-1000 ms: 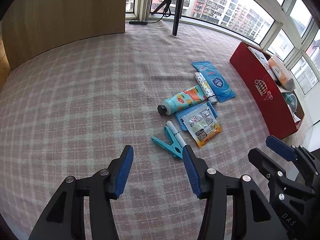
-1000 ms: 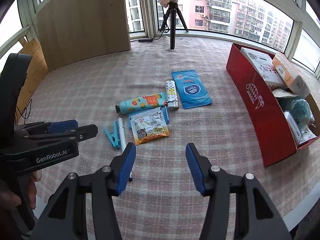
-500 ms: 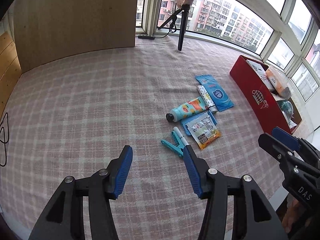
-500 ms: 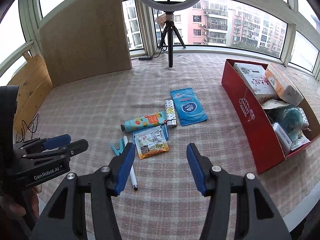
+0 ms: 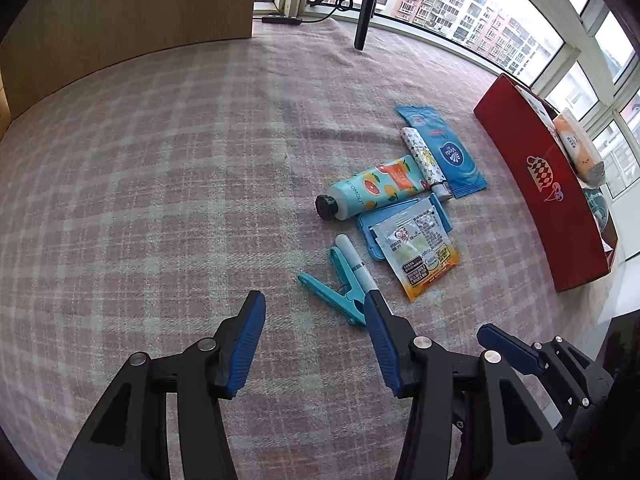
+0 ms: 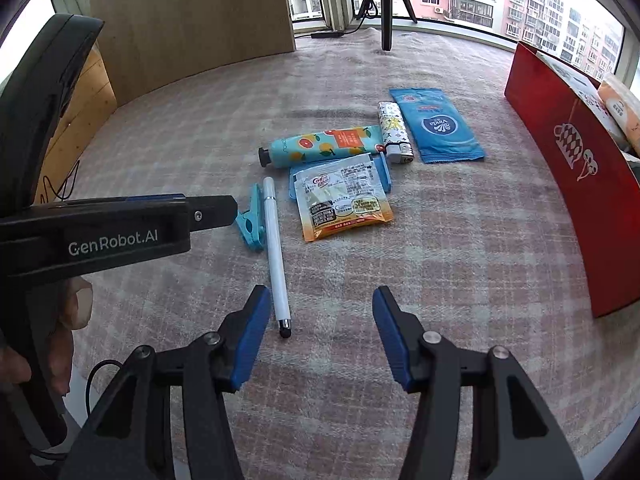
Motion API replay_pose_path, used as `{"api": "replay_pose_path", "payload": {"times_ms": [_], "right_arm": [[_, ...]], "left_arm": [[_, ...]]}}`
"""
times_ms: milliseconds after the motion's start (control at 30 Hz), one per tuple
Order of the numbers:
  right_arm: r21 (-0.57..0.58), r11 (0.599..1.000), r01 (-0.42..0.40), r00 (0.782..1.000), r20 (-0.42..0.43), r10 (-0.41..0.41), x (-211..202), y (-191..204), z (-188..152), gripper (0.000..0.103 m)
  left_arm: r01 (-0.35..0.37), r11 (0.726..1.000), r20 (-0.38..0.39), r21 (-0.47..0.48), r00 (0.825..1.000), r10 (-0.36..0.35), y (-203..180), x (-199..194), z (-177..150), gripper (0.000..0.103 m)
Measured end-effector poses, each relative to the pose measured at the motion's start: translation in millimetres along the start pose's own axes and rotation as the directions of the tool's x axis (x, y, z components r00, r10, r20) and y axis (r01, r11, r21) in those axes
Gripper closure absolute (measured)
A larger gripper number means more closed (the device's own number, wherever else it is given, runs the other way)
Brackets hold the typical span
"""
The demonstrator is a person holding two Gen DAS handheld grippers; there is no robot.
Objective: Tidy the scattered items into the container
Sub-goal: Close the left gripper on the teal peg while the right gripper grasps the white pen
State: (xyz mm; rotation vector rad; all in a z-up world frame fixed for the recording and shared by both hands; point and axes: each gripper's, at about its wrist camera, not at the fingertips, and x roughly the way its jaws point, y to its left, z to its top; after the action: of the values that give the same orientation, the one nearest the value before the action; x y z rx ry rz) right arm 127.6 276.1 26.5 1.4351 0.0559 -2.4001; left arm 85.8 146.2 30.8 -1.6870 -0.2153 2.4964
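Note:
Scattered on the checked cloth lie a teal clothes peg (image 5: 334, 294) (image 6: 251, 220), a white stylus pen (image 6: 275, 256) (image 5: 354, 266), a fruit-print tube (image 6: 324, 146) (image 5: 370, 192), an orange snack sachet (image 6: 344, 202) (image 5: 418, 256) on a blue flat case (image 5: 400, 216), a patterned lighter (image 6: 394, 132) (image 5: 424, 160) and a blue wipes pack (image 6: 436, 126) (image 5: 444, 148). The red box (image 5: 540, 184) (image 6: 572, 160) stands at the right with several items inside. My left gripper (image 5: 316, 320) is open, just short of the peg. My right gripper (image 6: 320, 320) is open near the pen's tip.
A tripod leg (image 5: 364, 16) (image 6: 386, 12) stands at the far edge by the window. A wooden board (image 5: 132, 20) (image 6: 192, 24) leans at the back left. A thin cable (image 6: 60, 188) lies at the left edge.
Both grippers have dropped lower and closer to the items than half a second ago. Both stay open and empty. No item has moved.

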Motion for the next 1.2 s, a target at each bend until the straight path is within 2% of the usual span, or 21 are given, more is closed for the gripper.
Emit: {"api": "replay_pose_path", "payload": {"times_ms": [267,400,600,667,867,1000,1133,1200], "right_arm": [[-0.016,1.0,-0.006,1.0,-0.015,0.006,13.7,-0.8,-0.7,0.052],[-0.027,1.0,-0.006,1.0,-0.026,0.005,21.4,-1.2,-0.1,0.057],[-0.05,0.999,-0.008,1.0,-0.023,0.007,27.1,0.3,0.7,0.06],[-0.062,0.998,-0.008,1.0,-0.023,0.007,29.0,1.5,0.9,0.064],[-0.116,0.993,0.032,0.999,-0.024,-0.035,35.1,5.6,0.7,0.07],[-0.147,0.988,0.055,0.998,-0.017,-0.058,36.4,7.6,-0.1,0.074],[-0.17,0.982,0.078,0.997,0.0,-0.079,36.7,12.0,-1.6,0.077],[-0.167,0.983,0.073,0.997,0.003,-0.074,36.9,11.6,-1.1,0.089]], "left_arm": [[0.001,1.0,-0.018,0.0,1.0,-0.001,-5.6,14.8,4.3,0.053],[0.014,1.0,-0.026,-0.006,1.0,-0.014,-5.0,13.8,4.5,0.057],[0.014,1.0,-0.021,0.006,1.0,-0.014,-5.6,13.7,4.0,0.058],[0.002,1.0,-0.014,0.023,1.0,-0.002,-5.4,13.5,3.3,0.059],[0.009,0.999,-0.016,0.045,1.0,-0.008,2.2,9.1,1.2,0.065],[-0.007,0.998,-0.018,0.065,1.0,0.009,1.0,7.5,-2.6,0.079],[-0.045,0.991,0.012,0.129,0.999,0.044,-9.9,9.4,-5.7,0.079],[-0.044,0.989,0.022,0.143,0.999,0.042,-10.3,8.9,-6.7,0.083]]}}
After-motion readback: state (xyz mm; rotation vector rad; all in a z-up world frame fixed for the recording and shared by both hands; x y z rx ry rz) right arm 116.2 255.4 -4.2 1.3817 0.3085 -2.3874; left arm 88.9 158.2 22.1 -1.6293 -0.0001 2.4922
